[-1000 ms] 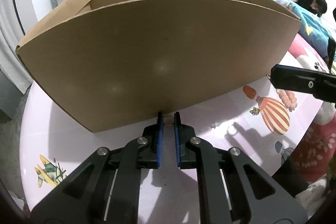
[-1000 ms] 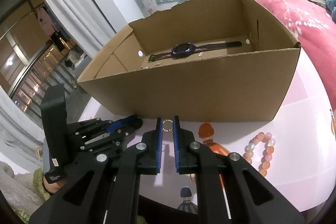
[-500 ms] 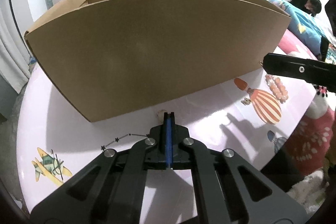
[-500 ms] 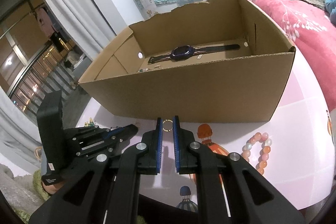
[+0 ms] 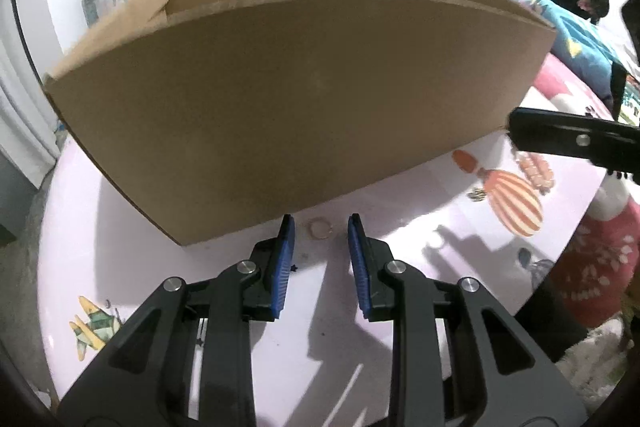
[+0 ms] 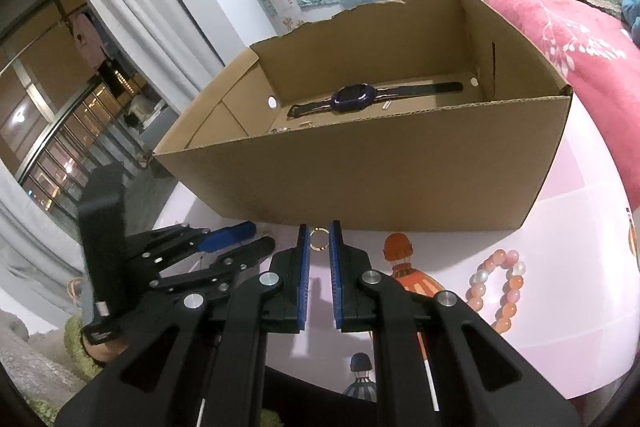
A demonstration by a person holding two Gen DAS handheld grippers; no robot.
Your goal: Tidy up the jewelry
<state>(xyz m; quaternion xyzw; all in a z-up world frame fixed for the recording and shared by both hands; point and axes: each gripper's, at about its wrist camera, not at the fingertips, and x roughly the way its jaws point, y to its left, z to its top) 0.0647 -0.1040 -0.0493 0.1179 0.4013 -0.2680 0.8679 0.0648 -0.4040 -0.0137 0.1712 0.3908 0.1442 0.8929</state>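
The left tongs (image 5: pixel 320 231) stand apart, their jaws having just been opening, and a small pale ring (image 5: pixel 319 228) lies flat on the counter (image 5: pixel 360 339) between the blue pads (image 5: pixel 285 267), touching neither of them. Straight beyond these tips rises the near wall of the cardboard box (image 5: pixel 300 99), close behind the ring. Off to the right of the left tongs, a little metal trinket (image 5: pixel 477 193) sits on the counter beside a printed striped balloon, with a bead bracelet (image 5: pixel 536 169) further right, under the black finger of the other tool.

The right tongs (image 6: pixel 319 239) are clamped on a thin gold ring (image 6: pixel 319 239), which is pinched upright between the two fingertips, just in front of the box wall. Past the tips, inside the open box (image 6: pixel 360 171), a dark wristwatch (image 6: pixel 354 99) with a purple case lies stretched along the far side of the floor, and a few tiny pieces that cannot be made out rest near the front edge. To the right of the right tongs the bracelet (image 6: pixel 500 287) of pink, orange and white beads lies in a loop on the pink counter, apart from the box. To their left sits the left tool, low over the counter with its blue pads apart
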